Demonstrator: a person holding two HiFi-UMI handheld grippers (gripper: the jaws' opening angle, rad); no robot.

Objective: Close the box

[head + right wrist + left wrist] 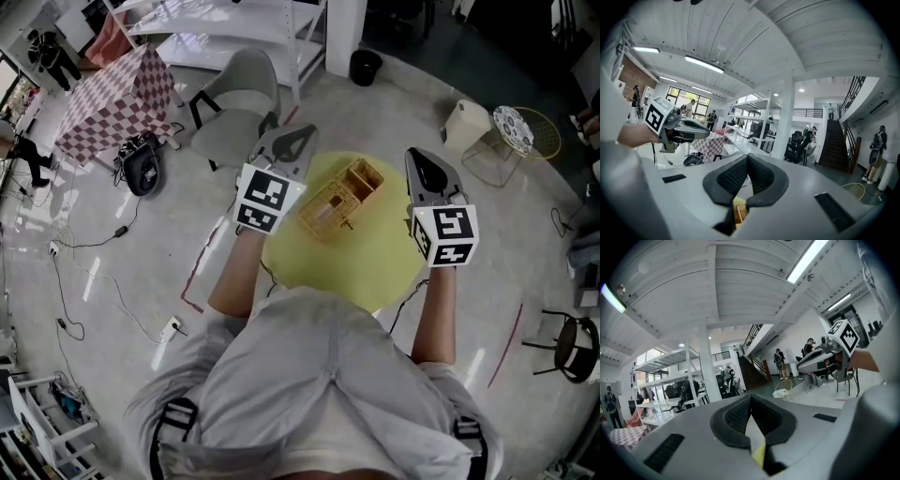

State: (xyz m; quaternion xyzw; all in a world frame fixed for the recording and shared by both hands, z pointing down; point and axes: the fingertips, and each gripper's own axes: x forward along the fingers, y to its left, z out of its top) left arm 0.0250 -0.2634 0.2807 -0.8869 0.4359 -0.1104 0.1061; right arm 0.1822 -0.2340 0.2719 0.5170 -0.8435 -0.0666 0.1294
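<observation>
Open light-wood woven box sits mid round yellow table, left gripper at its 9 o'clock, right gripper at 3, both pinched together and empty; a one-sided lid push could skid the light box.

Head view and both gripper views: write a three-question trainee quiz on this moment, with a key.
1. True or false: the left gripper and the right gripper both have their jaws shut on nothing.
2. The box stands on: A) a kitchen counter B) the yellow round table C) a cardboard carton.
3. Fill in: the box's lid is ____.

Key: 1 true; 2 B; 3 open.
</observation>
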